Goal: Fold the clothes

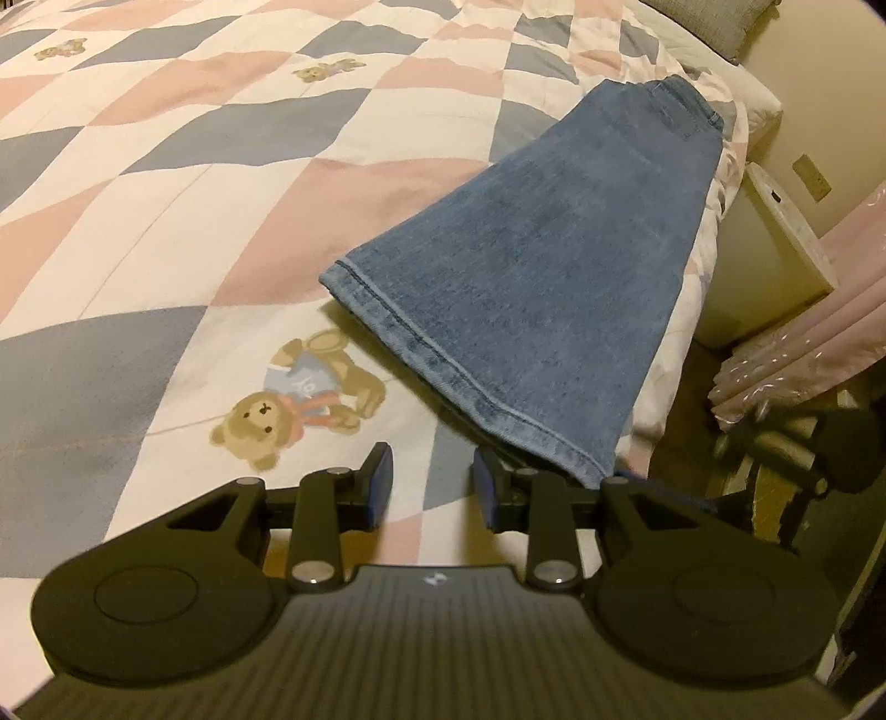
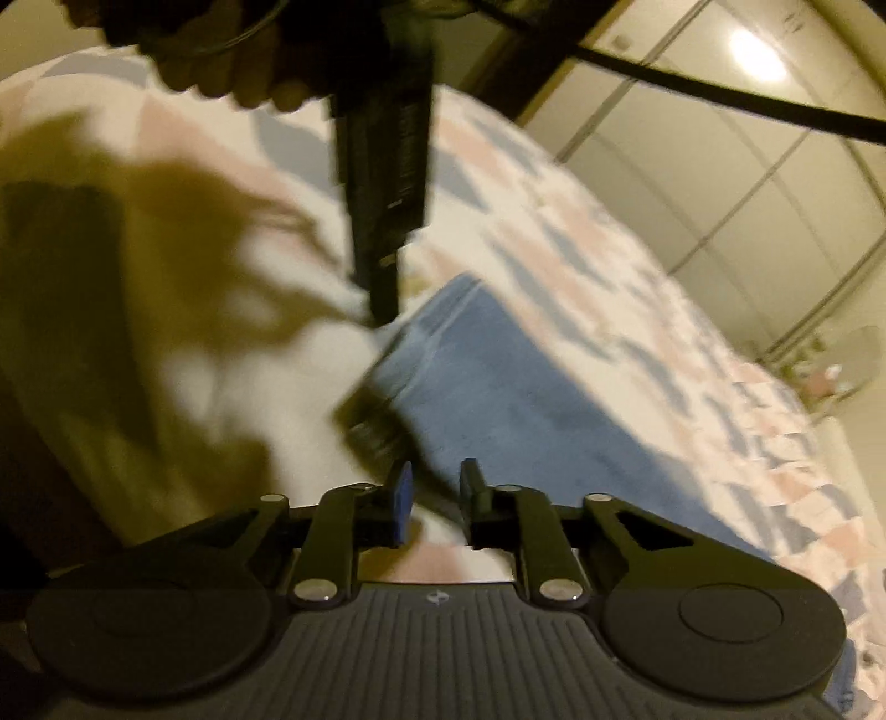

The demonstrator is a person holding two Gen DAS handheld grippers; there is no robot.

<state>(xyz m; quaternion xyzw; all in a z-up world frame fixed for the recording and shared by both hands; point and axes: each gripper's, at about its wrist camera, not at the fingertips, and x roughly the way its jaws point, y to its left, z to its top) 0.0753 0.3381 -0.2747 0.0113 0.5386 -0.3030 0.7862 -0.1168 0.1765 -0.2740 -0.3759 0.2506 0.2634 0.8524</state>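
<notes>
The jeans lie folded lengthwise into one long flat strip on the bed, along its edge. The stitched hem end sits nearest the left tool and the waistband end lies far from it, toward the pillow. The denim is mid-blue, faded, with a doubled seam line at the hem. Beneath it the quilt is a soft patchwork of pink, grey-blue and cream diamonds, with a printed teddy bear just beside the hem. The left tool hovers at the hem with its blue-padded fingers parted and grasping nothing. In the blurred right wrist view, the right tool also stands released above the jeans, and a hand grips the other device's handle above the bed.
</notes>
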